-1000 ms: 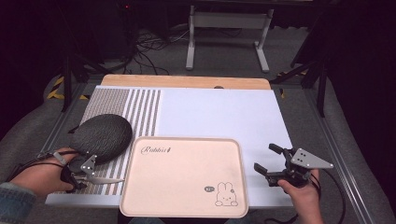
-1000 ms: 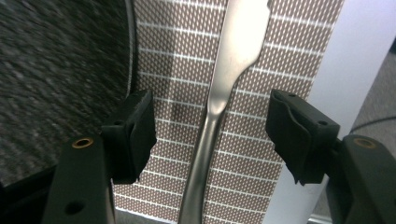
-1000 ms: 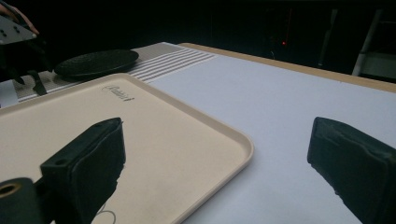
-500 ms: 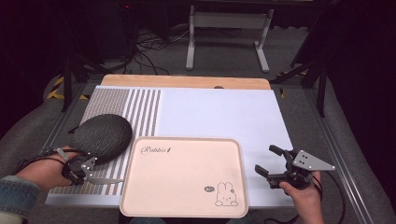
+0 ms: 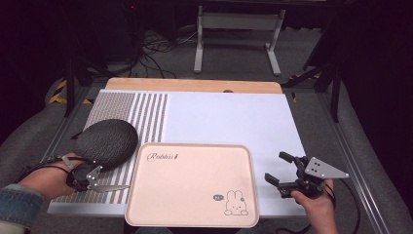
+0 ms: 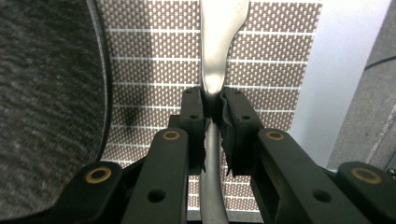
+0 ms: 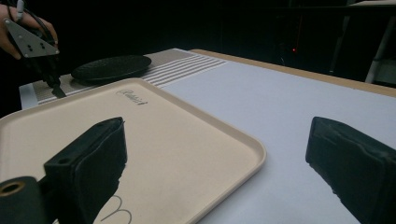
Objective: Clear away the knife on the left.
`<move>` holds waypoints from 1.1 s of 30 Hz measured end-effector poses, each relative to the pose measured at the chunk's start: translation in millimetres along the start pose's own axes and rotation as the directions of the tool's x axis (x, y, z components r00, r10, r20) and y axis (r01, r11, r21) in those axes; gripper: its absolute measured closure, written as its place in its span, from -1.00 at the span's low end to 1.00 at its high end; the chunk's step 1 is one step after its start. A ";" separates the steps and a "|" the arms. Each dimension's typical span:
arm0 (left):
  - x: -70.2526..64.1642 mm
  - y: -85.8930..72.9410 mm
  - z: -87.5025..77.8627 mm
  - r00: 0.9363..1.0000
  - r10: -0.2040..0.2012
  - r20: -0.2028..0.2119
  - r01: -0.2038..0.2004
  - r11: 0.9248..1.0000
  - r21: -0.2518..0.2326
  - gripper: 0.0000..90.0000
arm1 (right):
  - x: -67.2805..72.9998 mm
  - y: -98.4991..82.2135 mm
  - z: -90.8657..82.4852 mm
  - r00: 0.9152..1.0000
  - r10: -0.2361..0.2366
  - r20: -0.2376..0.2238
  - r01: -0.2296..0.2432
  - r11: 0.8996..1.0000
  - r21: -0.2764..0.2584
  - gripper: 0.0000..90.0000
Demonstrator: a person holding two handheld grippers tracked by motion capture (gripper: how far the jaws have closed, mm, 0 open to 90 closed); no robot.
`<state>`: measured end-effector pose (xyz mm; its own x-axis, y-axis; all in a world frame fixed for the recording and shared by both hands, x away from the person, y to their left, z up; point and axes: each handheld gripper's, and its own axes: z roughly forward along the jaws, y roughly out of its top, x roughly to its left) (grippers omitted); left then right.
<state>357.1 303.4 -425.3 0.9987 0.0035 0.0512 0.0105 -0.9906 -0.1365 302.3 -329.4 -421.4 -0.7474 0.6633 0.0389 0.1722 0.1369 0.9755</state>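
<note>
**Desk:** What has just changed on your side?

**Operator:** My left tool has just been closing. Its jaws are now pressed onto the narrow neck of the metal utensil, pads tight on both sides. The utensil lies flat near the near left corner of the surface, not yet lifted. I judge the grasp made, so the lift comes next.

**Desk:** And your right?

**Operator:** My right tool is spread wide with nothing between the jaws. It hovers by the near right corner, just beside the tray.

**Desk:** Describe the materials, nearest first.

**Operator:** The utensil is smooth polished steel, slim where I pinch it and broadening beyond the pads. From above it looks like a knife, though I can't be sure. It could slide in the pads if I tilt it. Under it is a woven placemat, a fine brown-and-white weave that turns to stripes at its right. The tray is pale pink, matte and rounded at the corners, with a shallow rim and a small rabbit print; it sits at the near edge, bare. Past the utensil, along the left edge, lies a dark round mat, coarse and flat. A plain white sheet runs to the far edge, where bare wood shows.
</note>
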 end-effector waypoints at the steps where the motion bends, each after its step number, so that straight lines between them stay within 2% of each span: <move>1: -0.1 -0.2 -1.2 1.000 -0.002 -0.009 0.002 1.000 -0.006 0.78 | 0.0 0.2 -0.2 1.000 0.002 0.001 -0.002 1.000 -0.001 -0.87; 3: 0.7 0.0 -6.8 1.000 -0.010 -0.004 0.010 1.000 0.005 0.78 | 0.2 0.6 -0.5 1.000 0.001 0.004 -0.001 1.000 -0.002 -0.87; 7: -0.4 0.2 -13.5 0.999 -0.033 -0.021 0.033 0.999 0.005 0.78 | 0.5 1.7 -1.1 1.000 -0.004 0.004 0.004 1.000 -0.006 -0.87; 14: -0.4 1.8 -29.9 0.994 -0.104 -0.028 0.103 0.994 -0.032 0.78 | -0.2 2.4 -2.6 1.000 -0.001 0.006 0.001 1.000 -0.011 -0.87; 15: -0.7 2.8 -33.5 0.989 -0.146 -0.016 0.146 0.989 -0.038 0.78 | -0.4 2.5 -2.6 1.000 -0.002 0.006 0.002 1.000 -0.010 -0.87; 16: -0.7 2.8 -33.5 0.989 -0.146 -0.016 0.146 0.989 -0.038 0.78 | -0.4 2.5 -2.6 1.000 0.001 0.007 -0.001 1.000 -0.009 -0.87; 18: -0.9 4.9 -38.4 0.982 -0.187 -0.010 0.186 0.982 -0.044 0.78 | -0.5 2.6 -2.6 1.000 0.007 0.005 -0.007 1.000 -0.011 -0.87; 19: 0.2 6.2 -41.0 0.982 -0.190 -0.014 0.189 0.980 -0.053 0.78 | -0.6 2.9 -2.7 1.000 0.016 0.000 -0.016 1.000 -0.019 -0.87; 22: 1.1 9.4 -48.0 0.972 -0.234 -0.013 0.232 0.969 -0.087 0.78 | 0.1 4.5 -3.3 1.000 0.015 0.002 -0.015 1.000 -0.020 -0.87; 24: 1.3 13.4 -55.1 0.945 -0.326 -0.001 0.325 0.940 -0.103 0.78 | -0.1 4.5 -3.3 1.000 0.011 0.006 -0.011 1.000 -0.014 -0.87; 25: 1.3 13.4 -55.1 0.945 -0.326 -0.001 0.325 0.940 -0.103 0.78 | -0.2 4.3 -3.2 1.000 0.014 0.006 -0.013 1.000 -0.014 -0.87; 26: 0.9 17.1 -60.5 0.927 -0.374 0.016 0.372 0.918 -0.138 0.78 | -0.5 4.0 -3.1 1.000 0.016 0.006 -0.016 1.000 -0.013 -0.87; 27: 0.9 17.1 -60.5 0.927 -0.374 0.016 0.372 0.918 -0.138 0.78 | -0.8 3.8 -2.9 1.000 0.017 0.007 -0.017 1.000 -0.013 -0.87; 28: 1.0 19.1 -63.0 0.919 -0.394 0.032 0.394 0.906 -0.155 0.78 | -1.1 3.6 -2.6 1.000 0.018 0.007 -0.018 1.000 -0.012 -0.87; 29: 1.3 20.9 -64.5 0.912 -0.408 0.046 0.410 0.898 -0.159 0.78 | -1.1 3.6 -2.6 1.000 0.018 0.007 -0.018 1.000 -0.012 -0.87; 30: 1.9 22.9 -65.7 0.906 -0.419 0.057 0.422 0.893 -0.156 0.78 | -1.1 3.4 -2.2 1.000 0.019 0.006 -0.019 1.000 -0.013 -0.87; 32: 2.5 25.8 -67.5 0.889 -0.453 0.069 0.459 0.876 -0.148 0.78 | -1.1 3.2 -1.8 1.000 0.016 0.004 -0.016 1.000 -0.010 -0.87; 33: 2.9 26.6 -68.1 0.884 -0.461 0.077 0.468 0.872 -0.146 0.78 | -1.1 3.1 -1.8 1.000 0.017 0.004 -0.017 1.000 -0.011 -0.87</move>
<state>356.8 267.7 -361.4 0.8818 0.4706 0.0318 0.4689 -0.8819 0.0497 302.5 -331.0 -418.1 -0.7415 0.6688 0.0544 0.1780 0.1179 0.9770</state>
